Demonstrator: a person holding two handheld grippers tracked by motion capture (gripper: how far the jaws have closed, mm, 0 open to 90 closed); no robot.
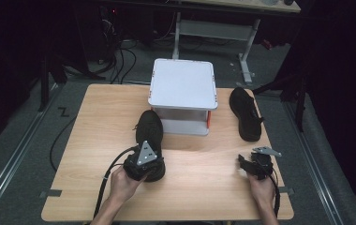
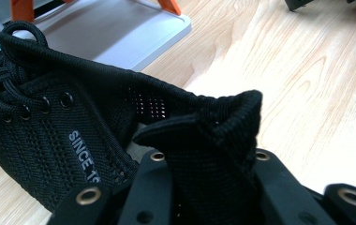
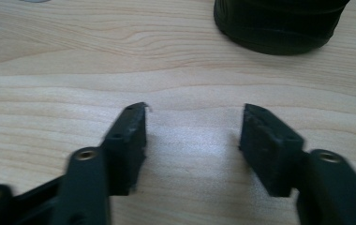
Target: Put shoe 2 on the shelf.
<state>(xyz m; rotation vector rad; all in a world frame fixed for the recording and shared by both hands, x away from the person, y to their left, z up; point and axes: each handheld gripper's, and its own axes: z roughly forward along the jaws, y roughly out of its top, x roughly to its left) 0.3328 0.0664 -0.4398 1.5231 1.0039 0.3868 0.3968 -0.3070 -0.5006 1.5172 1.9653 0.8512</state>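
on the pale wooden tabletop (image 1: 199, 164), seen from the high view, a white two-tier stand (image 1: 183, 84) sits at the far middle and serves as the landmark. just in front of the stand's left corner lies a black shoe (image 1: 149, 131), its toe toward the stand and its heel toward the person. the left hand-held gripper (image 1: 141, 164) is at that heel, clamped on it, with the person's left hand (image 1: 122, 183) behind it. a second black shoe (image 1: 245, 113) lies to the right of the stand, near the tabletop's right edge. the right hand-held gripper (image 1: 248, 165) is in front of the stand and off to its right, well apart from both shoes, held by the right hand (image 1: 260, 187) over bare wood.

from the left gripper view, the jaws are closed tight on the knit heel collar of the black shoe (image 2: 73, 126), the fabric pinched up into a fold between them. laces and eyelets show at the left, and the white stand's lower shelf (image 2: 120, 33) lies just beyond the shoe.

from the right gripper view, the right hand-held gripper (image 3: 192, 136) has its jaws partly apart with nothing between them, only the wood grain of the tabletop (image 3: 73, 70). the sole end of a black shoe (image 3: 279, 23) lies farther off at the upper right, not touching the jaws.
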